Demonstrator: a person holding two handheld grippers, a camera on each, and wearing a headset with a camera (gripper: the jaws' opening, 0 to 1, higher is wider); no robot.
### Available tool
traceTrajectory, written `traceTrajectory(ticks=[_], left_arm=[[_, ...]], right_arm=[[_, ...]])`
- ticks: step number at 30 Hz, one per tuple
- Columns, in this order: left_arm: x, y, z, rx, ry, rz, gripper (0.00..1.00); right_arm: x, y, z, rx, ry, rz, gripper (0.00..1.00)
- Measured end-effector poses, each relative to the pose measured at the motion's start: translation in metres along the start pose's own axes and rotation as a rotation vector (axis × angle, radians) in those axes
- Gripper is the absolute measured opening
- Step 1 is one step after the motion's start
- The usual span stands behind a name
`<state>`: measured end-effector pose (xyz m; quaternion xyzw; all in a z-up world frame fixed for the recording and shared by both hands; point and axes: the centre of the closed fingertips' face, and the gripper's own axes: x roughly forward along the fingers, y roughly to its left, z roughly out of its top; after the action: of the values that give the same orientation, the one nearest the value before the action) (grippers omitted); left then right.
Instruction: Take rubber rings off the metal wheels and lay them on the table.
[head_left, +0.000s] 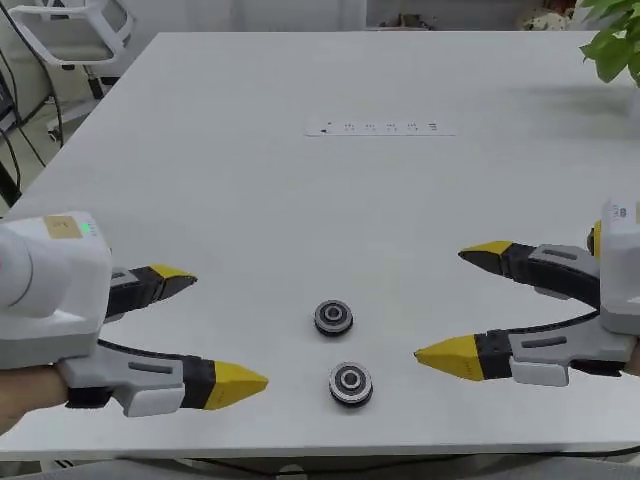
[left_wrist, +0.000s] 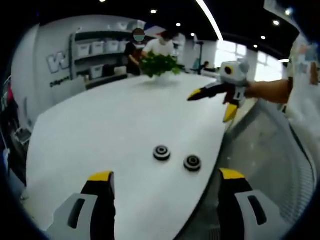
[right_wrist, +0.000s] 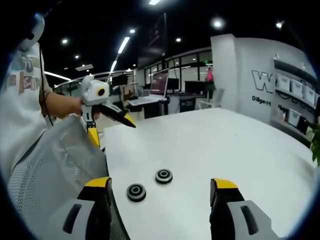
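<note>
Two small metal wheels lie flat on the pale grey table (head_left: 250, 150), close to the edge nearest the person and roughly midway between the two grippers. The farther wheel (head_left: 333, 318) and the nearer wheel (head_left: 350, 384) sit just beside one another without touching, the nearer one a little to the right in the head view. Each looks like a dark disc: a black rubber ring runs round the outside, with a silvery metal hub inside it and a dark hole in the middle. Both rings appear to be seated on their wheels, though the wheels are too small in the pictures for me to be sure how snugly. The left gripper (head_left: 228, 330), white-bodied with black jaws ending in yellow tips, is held above the table to the left of the wheels, jaws spread wide and gripping nothing. The right gripper (head_left: 440, 303), of the same make, is opposite it on the right, its jaws likewise parted and empty, tips pointing in toward the wheels. Neither gripper touches a wheel. Farther up the table lies a thin white strip of paper with small dark marks (head_left: 380, 128), well apart from the wheels, and a leafy green plant (head_left: 615, 40) stands at the far right corner. A white office chair (head_left: 85, 25) stands beyond the far left corner.
</note>
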<state>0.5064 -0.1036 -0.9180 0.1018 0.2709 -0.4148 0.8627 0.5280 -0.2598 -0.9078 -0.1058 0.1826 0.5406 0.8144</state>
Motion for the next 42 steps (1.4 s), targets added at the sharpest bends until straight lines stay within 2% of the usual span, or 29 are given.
traceTrajectory(ticks=[10,18,28,35,37,42], left_arm=[[0.018,-0.001,0.004,0.036,0.013,-0.041,0.84],[0.029,-0.010,-0.002,0.046,0.029,-0.081,0.80],[0.040,-0.016,-0.004,0.108,0.052,-0.128,0.77],[0.045,-0.022,-0.007,0.119,0.075,-0.162,0.74],[0.046,-0.025,-0.006,0.120,0.076,-0.178,0.72],[0.051,-0.030,-0.007,0.154,0.097,-0.200,0.65]], right_arm=[[0.014,0.002,-0.006,-0.041,0.016,0.048,0.77],[0.026,0.008,-0.015,-0.070,0.025,0.089,0.76],[0.037,0.018,-0.031,-0.100,0.072,0.149,0.70],[0.042,0.021,-0.039,-0.108,0.103,0.184,0.65],[0.043,0.025,-0.043,-0.132,0.133,0.201,0.64],[0.046,0.028,-0.042,-0.159,0.144,0.229,0.62]])
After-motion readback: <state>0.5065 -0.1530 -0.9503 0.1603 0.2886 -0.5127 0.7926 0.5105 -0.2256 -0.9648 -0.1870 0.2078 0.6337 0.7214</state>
